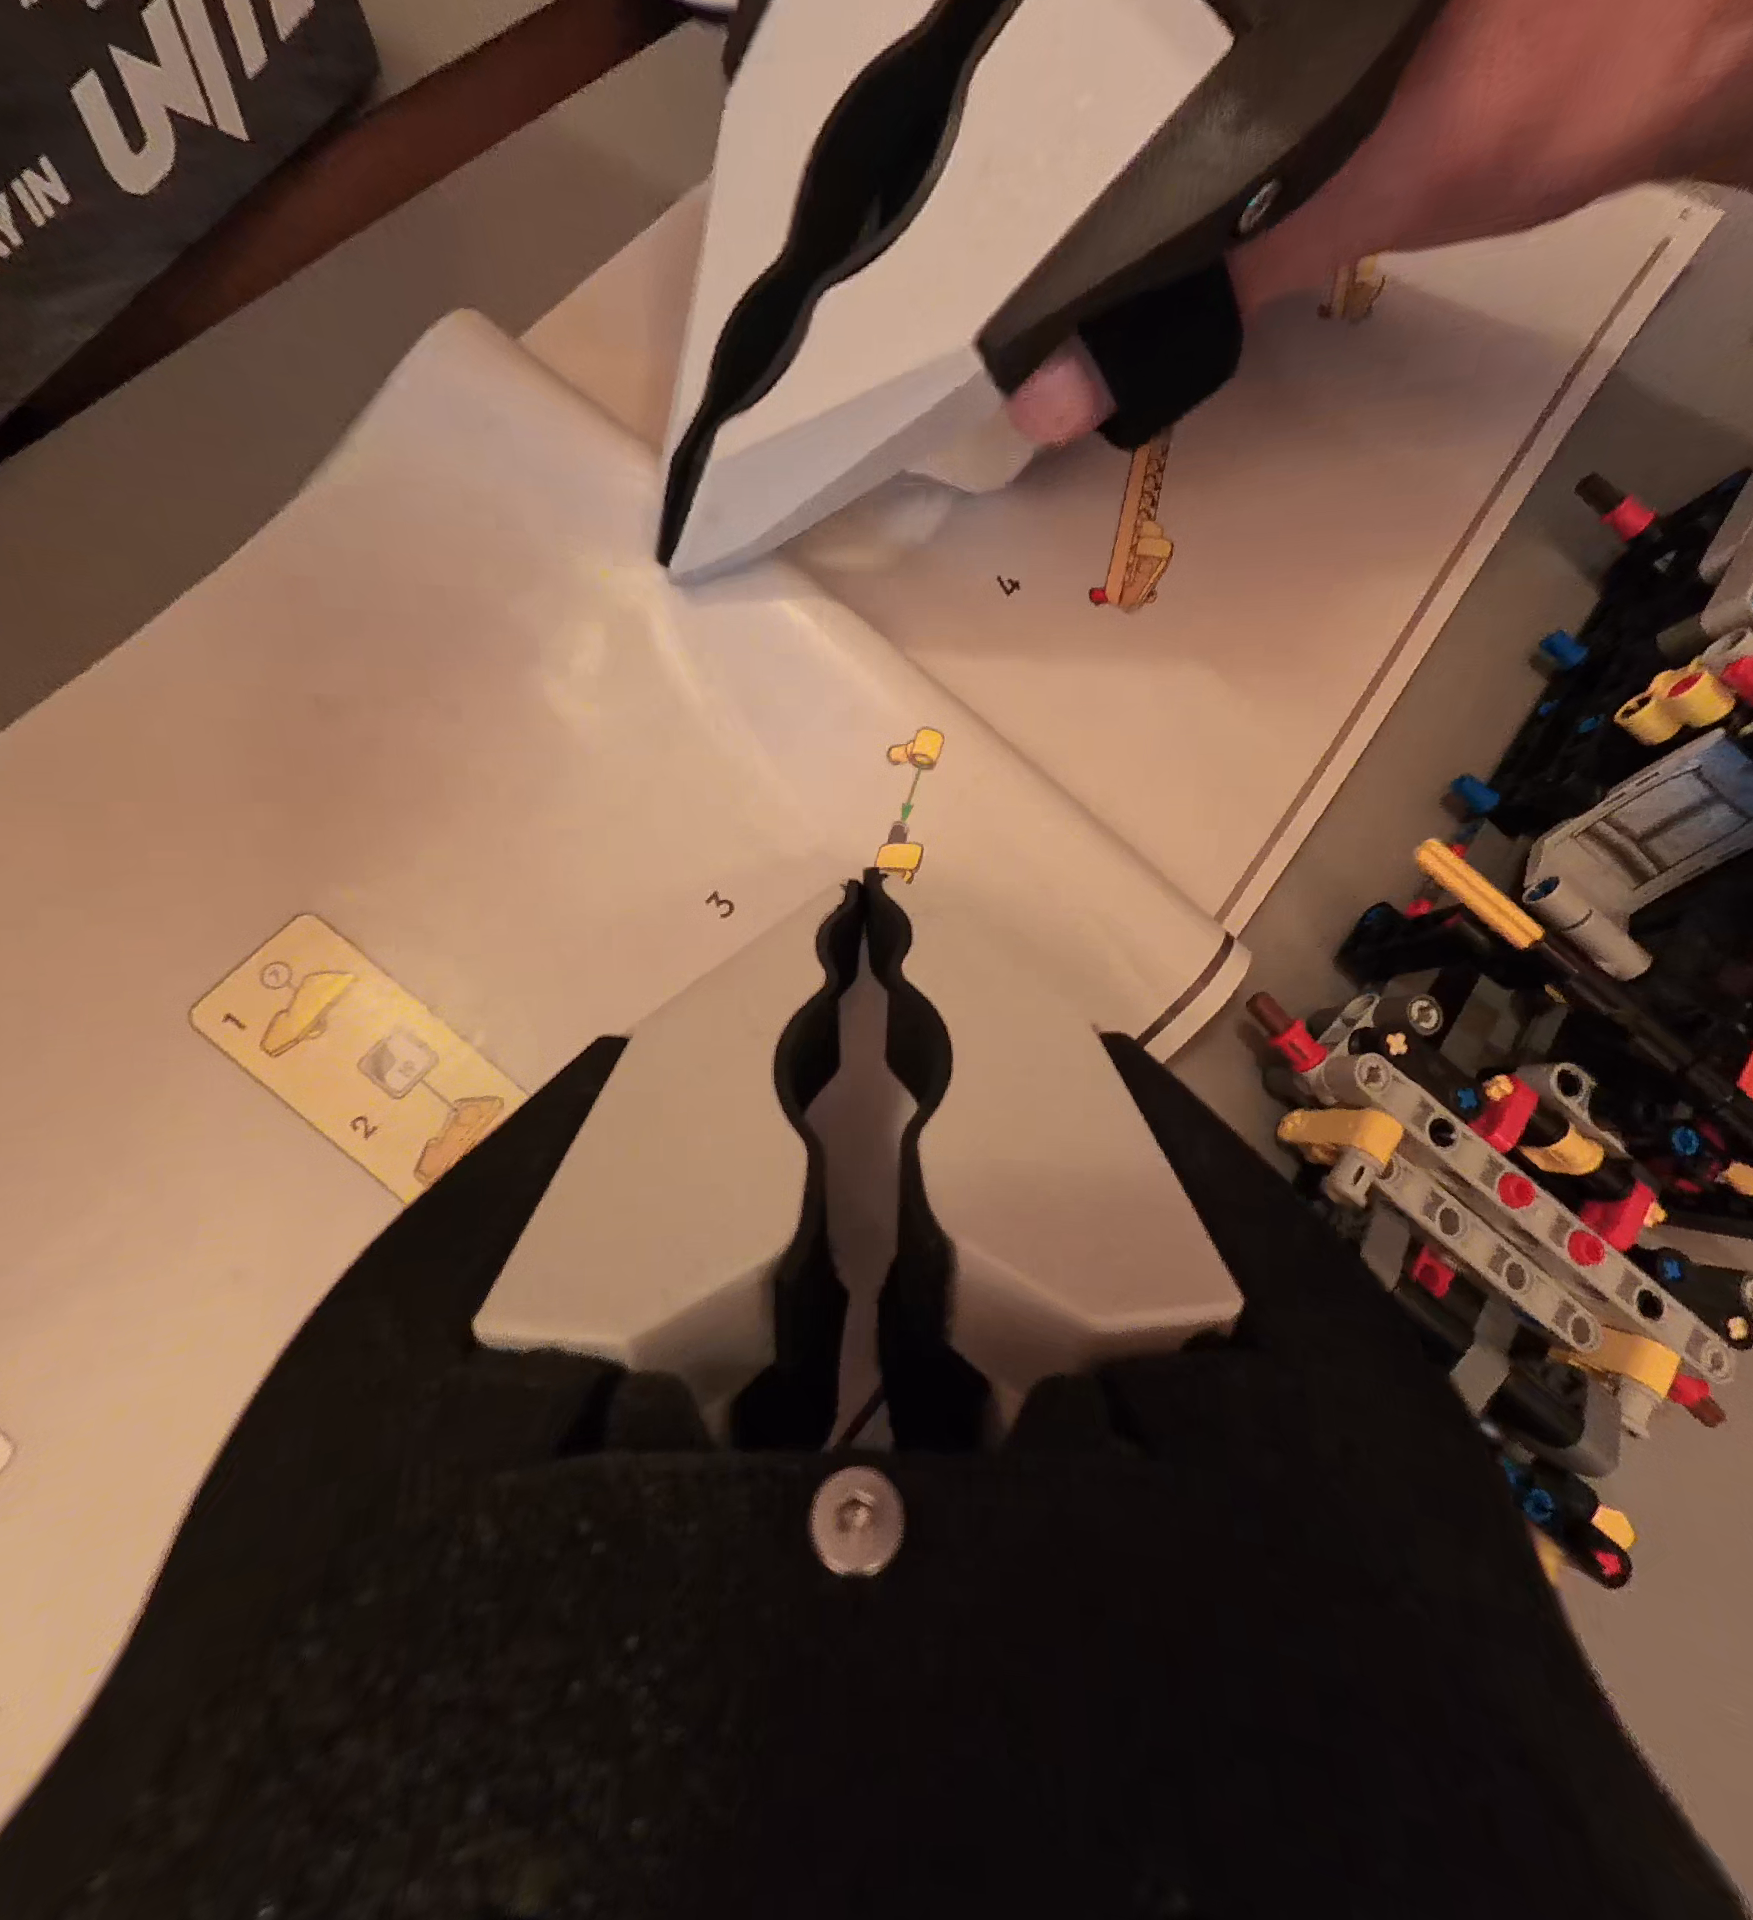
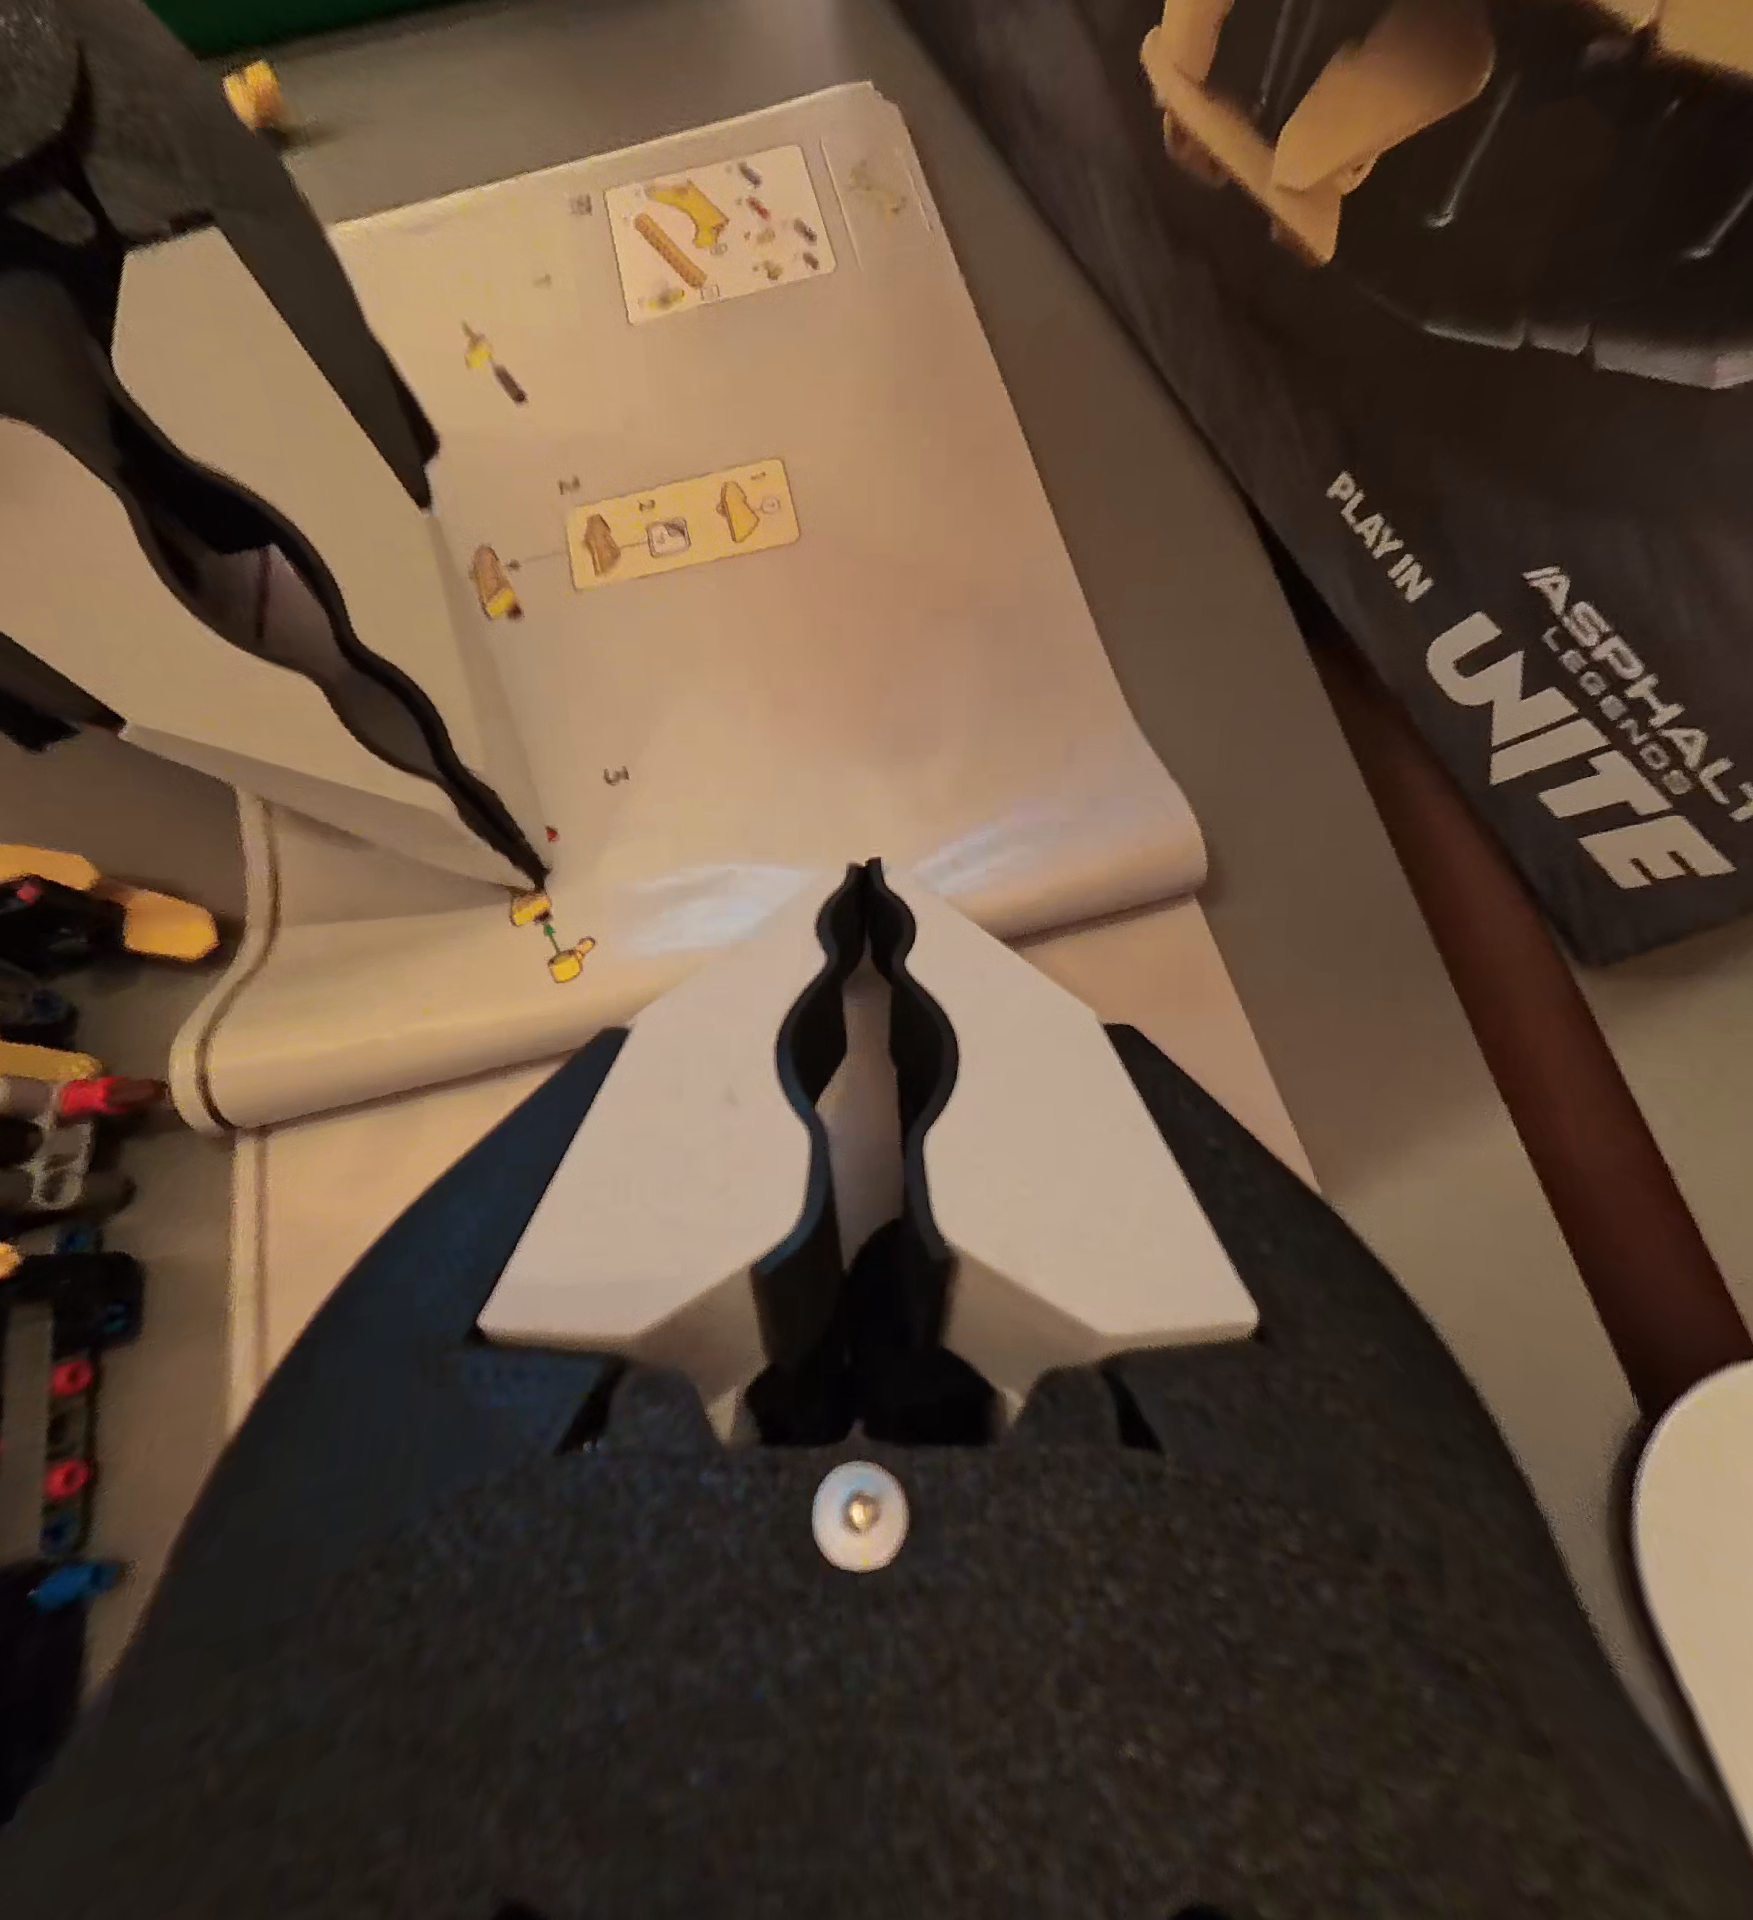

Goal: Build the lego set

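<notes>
Both your grippers, left [image 1: 864,891] and right [image 2: 870,873], are pinched together, empty, tips pressing the open instruction booklet [image 1: 498,748] flat. The half-built lego model [image 1: 1578,1091] sits beside it. Judged: manual-reading step; next, pick yellow connector parts.

White lettering on dark box [image 2: 1599,665]; step nos. on booklet [image 1: 560,748].
</notes>
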